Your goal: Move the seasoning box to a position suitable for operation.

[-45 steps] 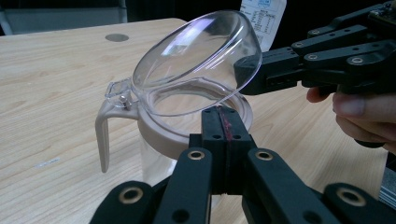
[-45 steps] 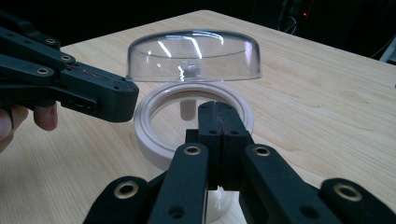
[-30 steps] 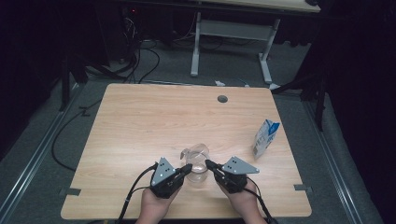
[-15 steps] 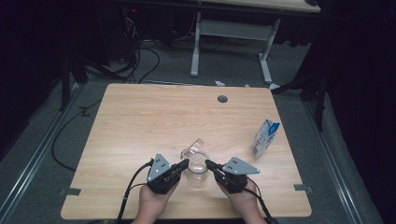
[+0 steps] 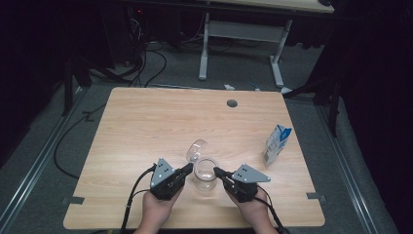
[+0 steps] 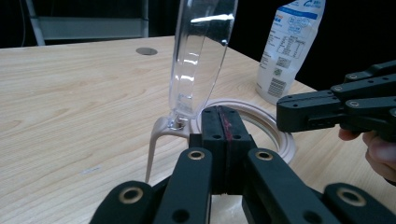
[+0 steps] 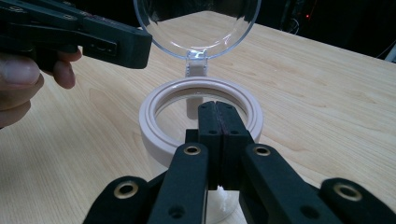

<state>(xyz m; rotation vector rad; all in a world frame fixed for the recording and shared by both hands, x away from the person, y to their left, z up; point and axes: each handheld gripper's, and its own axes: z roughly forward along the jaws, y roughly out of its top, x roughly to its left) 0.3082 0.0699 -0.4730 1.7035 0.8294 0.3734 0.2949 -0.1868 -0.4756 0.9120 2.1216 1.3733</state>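
Observation:
A clear jar [image 5: 205, 176] with a white ring rim [image 7: 161, 100] stands near the table's front edge. Its clear hinged lid [image 5: 197, 148] is swung up and stands open at the far side, as the left gripper view [image 6: 201, 51] and the right gripper view [image 7: 196, 23] both show. My left gripper [image 5: 187, 169] is shut with nothing between its jaws, its tip [image 6: 223, 112] at the rim beside the hinge. From the opposite side my right gripper [image 5: 217, 171] is also shut and empty, its tip [image 7: 217, 105] over the near rim.
A blue and white milk carton [image 5: 277, 144] stands upright at the table's right side, also seen behind the jar [image 6: 289, 46]. A round cable hole [image 5: 232, 103] sits near the far edge of the wooden table [image 5: 146, 122]. Cables and desk legs lie on the floor beyond.
The lid has swung further up and back from the jar's mouth. My left gripper has shifted slightly to the left. The right gripper has kept still.

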